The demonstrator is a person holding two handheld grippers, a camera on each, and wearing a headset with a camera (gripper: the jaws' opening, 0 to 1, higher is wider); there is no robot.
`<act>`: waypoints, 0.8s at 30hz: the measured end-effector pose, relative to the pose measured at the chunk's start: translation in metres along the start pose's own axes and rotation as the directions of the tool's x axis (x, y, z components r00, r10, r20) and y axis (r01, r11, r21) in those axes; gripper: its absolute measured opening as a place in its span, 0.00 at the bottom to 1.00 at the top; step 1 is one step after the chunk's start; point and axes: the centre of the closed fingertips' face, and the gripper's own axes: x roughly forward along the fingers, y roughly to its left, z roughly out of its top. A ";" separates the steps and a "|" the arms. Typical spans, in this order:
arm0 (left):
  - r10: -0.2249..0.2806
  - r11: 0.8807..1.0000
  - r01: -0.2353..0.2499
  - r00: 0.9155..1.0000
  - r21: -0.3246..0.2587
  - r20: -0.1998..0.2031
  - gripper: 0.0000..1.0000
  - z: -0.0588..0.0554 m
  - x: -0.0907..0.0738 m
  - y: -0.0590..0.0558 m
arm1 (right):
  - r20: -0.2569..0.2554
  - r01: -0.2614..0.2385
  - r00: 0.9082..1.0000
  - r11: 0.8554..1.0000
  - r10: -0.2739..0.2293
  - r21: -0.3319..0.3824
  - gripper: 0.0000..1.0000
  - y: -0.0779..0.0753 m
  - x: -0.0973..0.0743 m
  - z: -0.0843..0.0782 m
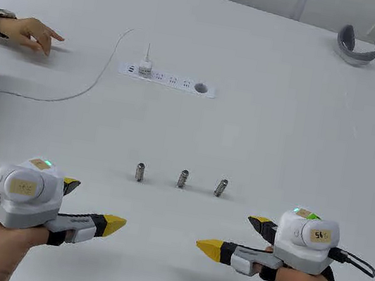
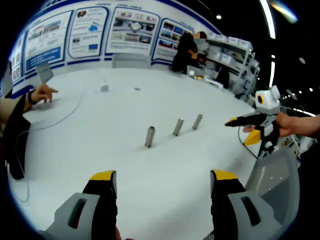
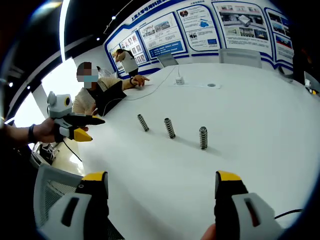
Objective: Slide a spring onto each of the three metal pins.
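Both grippers hover over the white table (image 1: 279,148) on the near side of the middle spring (image 1: 183,177), well apart from it. Left gripper (image 1: 95,204) is near-left of it, right gripper (image 1: 228,232) near-right, their yellow tips pointing at each other across a gap. Left jaws are spread wide with nothing between them, and bare tabletop shows in the gap in the left gripper view. Same for the right: wide open and empty. The task parts stand in a short row. Left spring (image 1: 140,171) is just left of the middle spring and right spring (image 1: 221,187) just right of it, none touching. All three stand on end, the right one leaning a bit. Coils are clear in the right gripper view; can't make out the pins inside them. Beyond the middle spring lies a white power strip (image 1: 167,78) with a white plug (image 1: 145,68) in its left end, and a thin cable (image 1: 98,76) runs off to the left. Further left of that, another person's hand (image 1: 30,31), wristwatch on, rests on the table. Far beyond and right of the middle spring sits a grey curved object (image 1: 356,47).
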 end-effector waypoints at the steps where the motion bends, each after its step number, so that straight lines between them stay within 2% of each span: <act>1: -0.001 1.000 0.001 1.000 0.000 0.000 0.78 0.000 0.000 0.000 | -0.002 0.001 1.000 1.000 -0.001 0.001 0.89 0.000 0.000 -0.001; 24: -0.007 1.000 0.007 1.000 -0.004 -0.002 0.78 -0.001 0.003 -0.001 | -0.004 0.011 1.000 1.000 -0.011 0.020 0.89 -0.003 -0.004 -0.004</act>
